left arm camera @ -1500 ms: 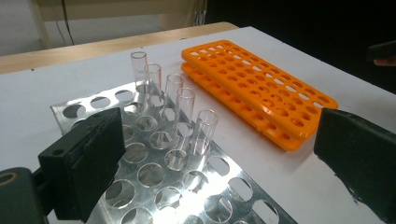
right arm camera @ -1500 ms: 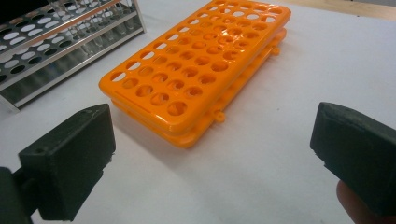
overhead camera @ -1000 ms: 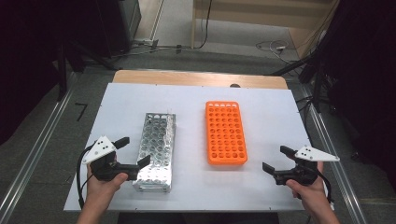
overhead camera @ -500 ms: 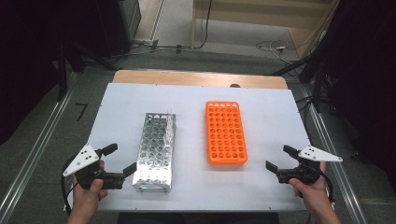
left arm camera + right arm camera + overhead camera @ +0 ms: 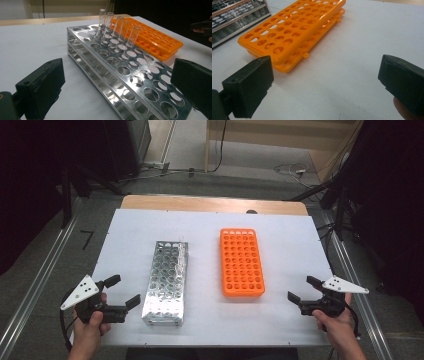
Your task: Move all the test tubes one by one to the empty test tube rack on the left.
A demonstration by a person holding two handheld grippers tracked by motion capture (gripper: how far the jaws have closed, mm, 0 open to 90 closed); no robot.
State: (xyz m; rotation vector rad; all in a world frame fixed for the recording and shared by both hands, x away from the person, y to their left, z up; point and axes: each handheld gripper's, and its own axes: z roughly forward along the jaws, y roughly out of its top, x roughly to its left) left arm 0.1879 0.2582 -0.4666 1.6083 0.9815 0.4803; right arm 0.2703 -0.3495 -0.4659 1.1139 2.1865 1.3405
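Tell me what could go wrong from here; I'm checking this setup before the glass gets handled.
1. The glass tubes stand tall and close together at the far end of the metal rack; closing on one may knock its neighbour.
2. The left tongs sit open right beside the rack's near end, so a careless swing could shove it.
3. The orange rack looks light; the open right tongs might push it sideways.
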